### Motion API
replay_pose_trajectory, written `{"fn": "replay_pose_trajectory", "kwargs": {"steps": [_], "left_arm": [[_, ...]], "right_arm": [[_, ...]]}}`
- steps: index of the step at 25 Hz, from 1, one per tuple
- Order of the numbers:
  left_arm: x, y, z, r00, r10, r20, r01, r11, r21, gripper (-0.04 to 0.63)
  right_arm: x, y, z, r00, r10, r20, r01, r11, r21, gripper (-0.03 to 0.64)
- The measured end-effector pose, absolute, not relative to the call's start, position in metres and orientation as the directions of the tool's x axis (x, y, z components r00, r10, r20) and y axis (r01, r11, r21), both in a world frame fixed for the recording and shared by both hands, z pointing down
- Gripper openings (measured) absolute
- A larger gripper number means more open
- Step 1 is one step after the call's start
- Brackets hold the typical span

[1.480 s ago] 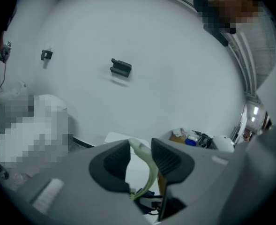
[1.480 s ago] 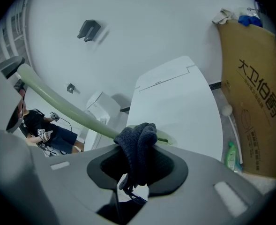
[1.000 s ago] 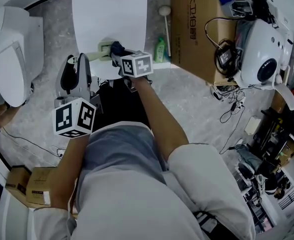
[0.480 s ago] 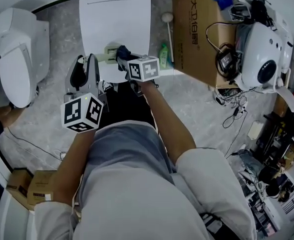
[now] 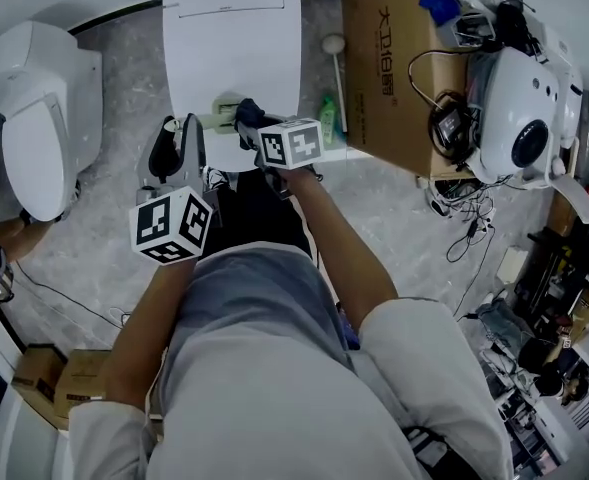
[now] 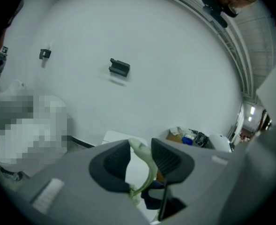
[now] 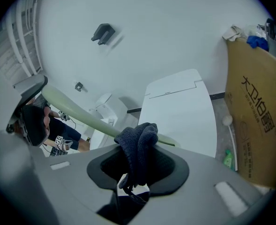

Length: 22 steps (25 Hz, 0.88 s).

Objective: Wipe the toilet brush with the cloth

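Observation:
The toilet brush's pale green handle [image 5: 219, 121] runs level between my two grippers, above the white toilet. My left gripper [image 5: 186, 128] is shut on one end of the handle [image 6: 146, 159], which curves up between its dark pads. My right gripper [image 5: 251, 120] is shut on a dark blue cloth [image 5: 244, 110]. In the right gripper view the cloth [image 7: 138, 149] is folded over the green handle [image 7: 77, 110], and the left gripper [image 7: 31, 118] shows at the handle's far end. The brush head is hidden.
A white toilet [image 5: 232, 38] lies just beyond the grippers and a second one [image 5: 34, 118] stands at the left. To the right are a green bottle [image 5: 326, 108], a white-headed stick [image 5: 332, 43], a cardboard box [image 5: 394, 58], a white appliance [image 5: 519, 98] and floor cables [image 5: 464, 223].
Both grippers have drifted slightly right in the head view, and the cloth now sits a little closer to the left gripper along the handle. Both holds are unchanged.

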<state>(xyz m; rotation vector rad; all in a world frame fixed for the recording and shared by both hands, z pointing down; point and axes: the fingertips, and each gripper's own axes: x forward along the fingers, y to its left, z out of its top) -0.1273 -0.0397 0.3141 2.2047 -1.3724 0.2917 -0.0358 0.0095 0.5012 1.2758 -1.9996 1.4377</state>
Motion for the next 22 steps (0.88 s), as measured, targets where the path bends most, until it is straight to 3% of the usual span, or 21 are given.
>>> {"fn": "replay_pose_trajectory", "kwargs": {"steps": [22], "left_arm": [[-0.134,-0.03,0.314,0.489,-0.754,0.438,-0.869,-0.376,0.322,0.0]], "right_arm": [[-0.045,0.018,0.457,-0.54,-0.477,0.694,-0.823,0.126,-0.553,0.104]]}}
